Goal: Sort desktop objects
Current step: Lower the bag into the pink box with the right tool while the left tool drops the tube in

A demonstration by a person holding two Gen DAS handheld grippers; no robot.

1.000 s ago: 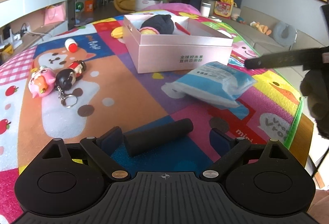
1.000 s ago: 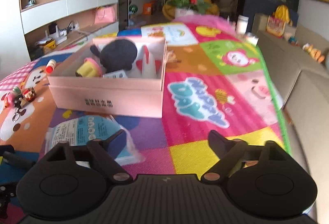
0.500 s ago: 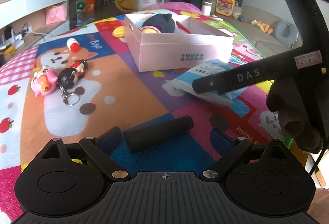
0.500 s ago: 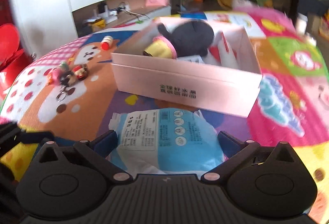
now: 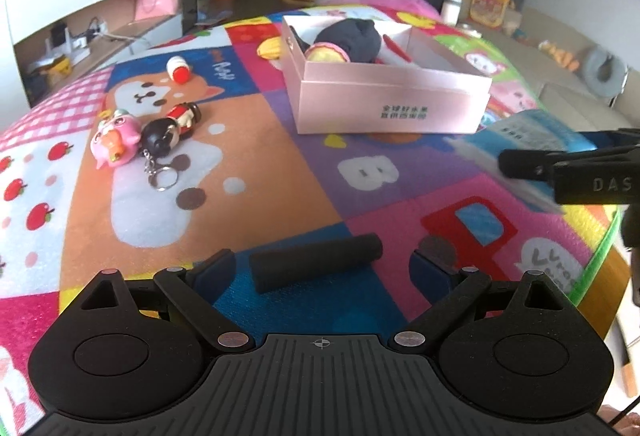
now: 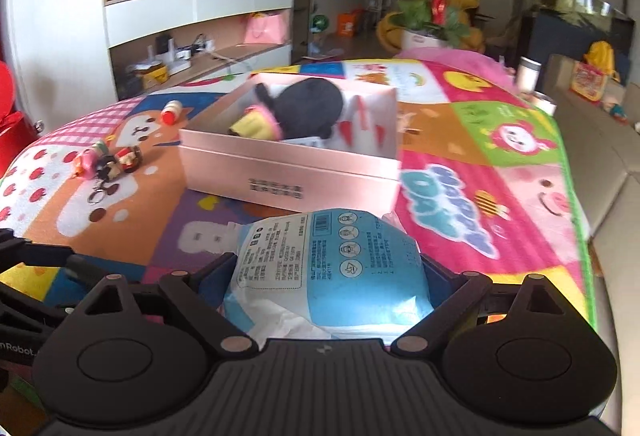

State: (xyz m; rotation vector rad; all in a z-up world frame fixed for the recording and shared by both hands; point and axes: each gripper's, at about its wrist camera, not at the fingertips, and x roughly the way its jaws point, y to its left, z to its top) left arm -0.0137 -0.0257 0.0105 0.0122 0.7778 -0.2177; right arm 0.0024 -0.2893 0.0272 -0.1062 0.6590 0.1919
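Note:
My right gripper (image 6: 326,272) is shut on a blue and white tissue pack (image 6: 332,268) and holds it off the mat, just in front of the pink box (image 6: 288,176). The pack also shows in the left wrist view (image 5: 532,140), blurred, beside the right gripper's finger. The pink box (image 5: 392,108) holds a black plush toy (image 5: 352,40) and a red pen. My left gripper (image 5: 324,268) is open, its fingers on either side of a black foam cylinder (image 5: 316,268) lying on the mat.
Two keychain figures (image 5: 140,136) and a red-capped small bottle (image 5: 179,70) lie on the colourful play mat (image 5: 248,156) at left. The mat's green right edge (image 5: 596,264) drops off to a sofa. A flower pot stands behind the table.
My right gripper closed on the tissue pack and lifted it up and toward the right. The left gripper and foam cylinder stayed put.

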